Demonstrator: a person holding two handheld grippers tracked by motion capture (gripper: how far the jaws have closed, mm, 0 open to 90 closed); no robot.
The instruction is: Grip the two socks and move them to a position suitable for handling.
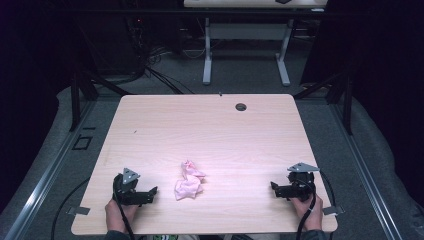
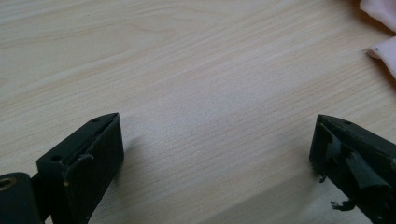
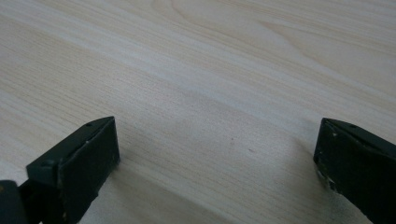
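Note:
A crumpled pink cloth (image 1: pixel 189 181) lies on the light wooden table (image 1: pixel 210 130) near its front edge, about midway between the two hands. My left gripper (image 1: pixel 153 192) rests on the table to the cloth's left, its tips a short gap from it, open with nothing between the jaws. In the left gripper view (image 2: pixel 215 140) the cloth's edge (image 2: pixel 383 28) shows at the upper right, beyond the right jaw. My right gripper (image 1: pixel 274 188) rests to the cloth's right, farther off, pointing towards it, open over bare wood (image 3: pixel 215 140).
A round cable hole (image 1: pixel 241 107) sits near the table's far edge. A white-legged desk (image 1: pixel 245 55) stands behind on the grey floor. Black frame posts (image 1: pixel 75 95) flank the table. Cables trail from both grippers off the front edge.

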